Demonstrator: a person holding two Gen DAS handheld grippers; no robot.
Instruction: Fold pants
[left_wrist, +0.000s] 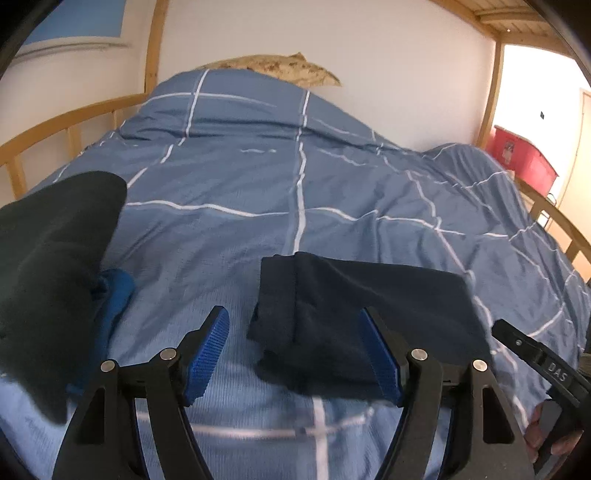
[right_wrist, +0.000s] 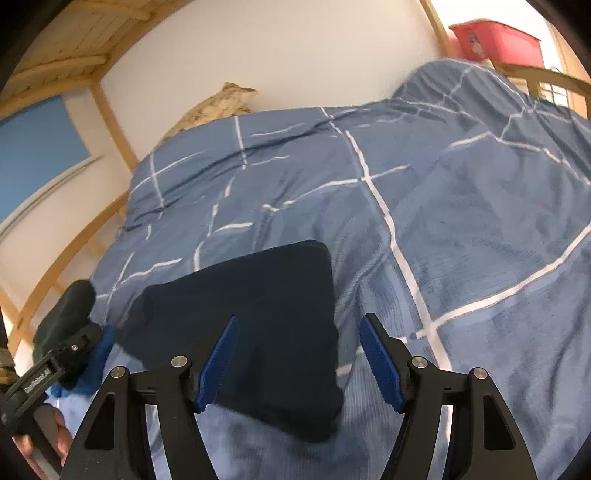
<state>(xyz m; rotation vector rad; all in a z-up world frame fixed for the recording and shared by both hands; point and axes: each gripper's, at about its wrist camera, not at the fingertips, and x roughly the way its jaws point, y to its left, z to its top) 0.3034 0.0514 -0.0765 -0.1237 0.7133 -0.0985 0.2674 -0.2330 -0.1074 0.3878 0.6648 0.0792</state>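
So the pants (left_wrist: 354, 321) are already down to a compact dark navy rectangle, lying flat on the blue checked duvet (left_wrist: 295, 177) near the close edge of the bed.

The left gripper (left_wrist: 295, 354) has its fingers spread wide and they're holding nothing. The left blue pad is over bare duvet just left of the pants; the right pad overlaps the near right part of the bundle in the picture, but whether it's actually touching the fabric I can't tell.

In the right wrist view the right gripper (right_wrist: 299, 362) is also wide open with nothing in it. Its left finger (right_wrist: 218, 365) sits in front of the pants (right_wrist: 258, 325), and the right one is over the duvet (right_wrist: 461, 221) just past the bundle's right edge.

Other stuff around:
- a dark greyish garment (left_wrist: 55, 266) piled at the left of the pants, with something bright blue (left_wrist: 114, 295) tucked beside it
- a tan patterned pillow (left_wrist: 280, 66) at the far end against the white wall
- wooden bed rails (left_wrist: 55, 129) on the left side
- a red bin (left_wrist: 524, 158) off to the far right

Nothing sits between the fingers and the pants on either side.
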